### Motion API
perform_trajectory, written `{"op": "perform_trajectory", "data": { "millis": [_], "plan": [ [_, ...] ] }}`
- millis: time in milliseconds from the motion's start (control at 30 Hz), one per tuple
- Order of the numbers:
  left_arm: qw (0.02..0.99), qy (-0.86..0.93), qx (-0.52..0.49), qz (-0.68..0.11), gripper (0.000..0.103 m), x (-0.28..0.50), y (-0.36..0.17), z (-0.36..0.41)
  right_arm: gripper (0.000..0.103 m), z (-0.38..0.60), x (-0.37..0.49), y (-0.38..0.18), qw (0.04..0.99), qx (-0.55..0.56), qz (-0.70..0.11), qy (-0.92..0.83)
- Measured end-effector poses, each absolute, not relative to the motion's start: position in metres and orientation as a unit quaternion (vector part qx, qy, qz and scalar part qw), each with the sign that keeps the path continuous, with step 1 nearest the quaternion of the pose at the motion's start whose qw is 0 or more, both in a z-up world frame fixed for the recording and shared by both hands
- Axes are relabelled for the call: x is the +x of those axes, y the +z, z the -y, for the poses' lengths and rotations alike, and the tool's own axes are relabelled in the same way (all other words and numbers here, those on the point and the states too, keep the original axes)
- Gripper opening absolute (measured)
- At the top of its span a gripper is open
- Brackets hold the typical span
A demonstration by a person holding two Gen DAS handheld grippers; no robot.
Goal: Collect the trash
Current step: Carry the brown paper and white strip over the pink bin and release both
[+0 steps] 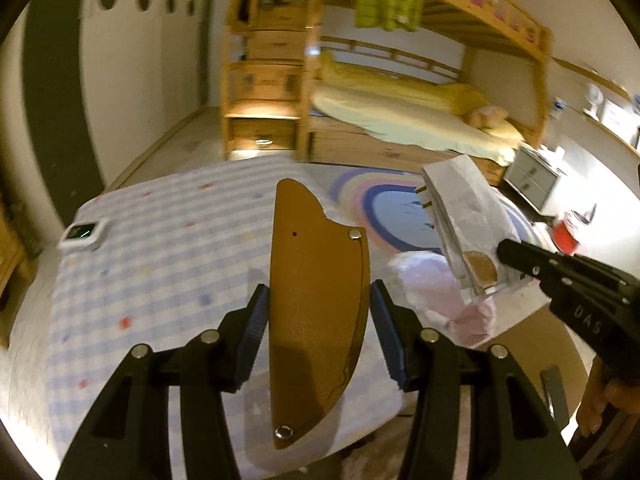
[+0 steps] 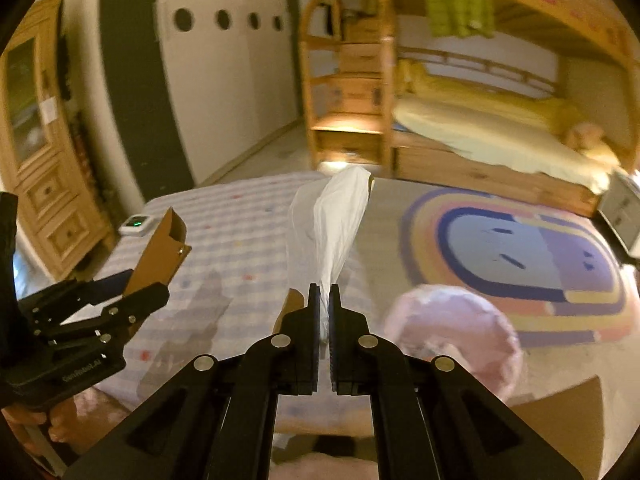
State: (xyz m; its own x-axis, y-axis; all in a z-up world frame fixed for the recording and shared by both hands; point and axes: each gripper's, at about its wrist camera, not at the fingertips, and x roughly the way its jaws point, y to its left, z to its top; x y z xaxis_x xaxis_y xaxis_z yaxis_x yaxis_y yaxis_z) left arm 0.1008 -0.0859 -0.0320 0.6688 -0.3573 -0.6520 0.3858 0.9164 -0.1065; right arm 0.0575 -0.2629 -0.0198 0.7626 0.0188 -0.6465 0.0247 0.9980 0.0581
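A brown sheath-shaped sleeve with metal rivets [image 1: 316, 300] stands upright between the blue pads of my left gripper [image 1: 320, 320], which is shut on it above the checked tablecloth [image 1: 160, 272]. The right wrist view shows the same sleeve [image 2: 160, 248] in the left gripper [image 2: 136, 286] at the left. My right gripper [image 2: 324, 300] is shut on a crumpled white paper wrapper [image 2: 340, 220] that sticks up past its tips. From the left wrist view, the right gripper [image 1: 502, 250] holds that wrapper [image 1: 460, 208] over a pink plastic bag [image 1: 440, 292].
The pink bag [image 2: 452, 328] sits in a brown cardboard box [image 2: 568, 404] beside the table. A white device with a green light [image 1: 82, 234] lies at the cloth's far left. Beyond are a rainbow rug [image 2: 520, 256], a wooden bunk bed [image 1: 400, 120] and a wooden cabinet [image 2: 44, 168].
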Motion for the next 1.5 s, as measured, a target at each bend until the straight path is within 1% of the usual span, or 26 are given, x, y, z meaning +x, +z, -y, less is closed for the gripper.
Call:
{"op": "perform_trajectory", "data": {
  "millis": [200,467,600,800,867,900,967,1000,1033,1167,1233,1300,1367,1500],
  "plan": [
    [0.902,-0.265,0.052,-0.338,0.050,0.108,-0.030,0.165,0.004,0.323,0.043,-0.026,0.935,0.049,-0.344,-0.069],
    [0.882,-0.321,0.081,-0.337,0.050,0.127,-0.041,0.248,0.005,0.382,0.037,-0.047,0.923,0.084,-0.357,-0.113],
    [0.873,-0.334,0.089,-0.345,0.050,0.138,-0.048,0.276,0.006,0.405,0.043,-0.058,0.917,0.101,-0.364,-0.126],
    [0.868,-0.342,0.090,-0.350,0.051,0.153,-0.049,0.297,0.007,0.430,0.062,-0.077,0.910,0.121,-0.373,-0.136],
    [0.870,-0.341,0.085,-0.346,0.059,0.157,-0.045,0.296,0.010,0.433,0.066,-0.082,0.908,0.123,-0.377,-0.135],
    [0.874,-0.337,0.080,-0.340,0.066,0.158,-0.043,0.294,0.012,0.434,0.067,-0.084,0.907,0.125,-0.379,-0.134],
    [0.878,-0.334,0.075,-0.335,0.068,0.157,-0.039,0.288,0.030,0.438,0.068,-0.087,0.905,0.134,-0.380,-0.132],
    [0.880,-0.332,0.073,-0.333,0.070,0.157,-0.038,0.285,0.033,0.437,0.067,-0.085,0.906,0.135,-0.377,-0.135],
    [0.882,-0.327,0.072,-0.331,0.071,0.155,-0.037,0.281,0.035,0.435,0.065,-0.084,0.907,0.133,-0.375,-0.138],
    [0.886,-0.315,0.069,-0.333,0.072,0.148,-0.033,0.268,0.036,0.430,0.053,-0.072,0.909,0.135,-0.369,-0.138],
    [0.889,-0.308,0.072,-0.332,0.074,0.142,-0.029,0.259,0.036,0.425,0.044,-0.061,0.910,0.136,-0.367,-0.136],
    [0.893,-0.295,0.073,-0.331,0.077,0.136,-0.024,0.248,0.040,0.419,0.036,-0.052,0.913,0.135,-0.363,-0.128],
    [0.898,-0.282,0.067,-0.332,0.082,0.129,-0.019,0.230,0.051,0.408,0.028,-0.042,0.917,0.124,-0.360,-0.118],
    [0.904,-0.256,0.068,-0.336,0.089,0.114,-0.011,0.201,0.063,0.382,0.015,-0.030,0.915,0.115,-0.376,-0.091]
  ]
}}
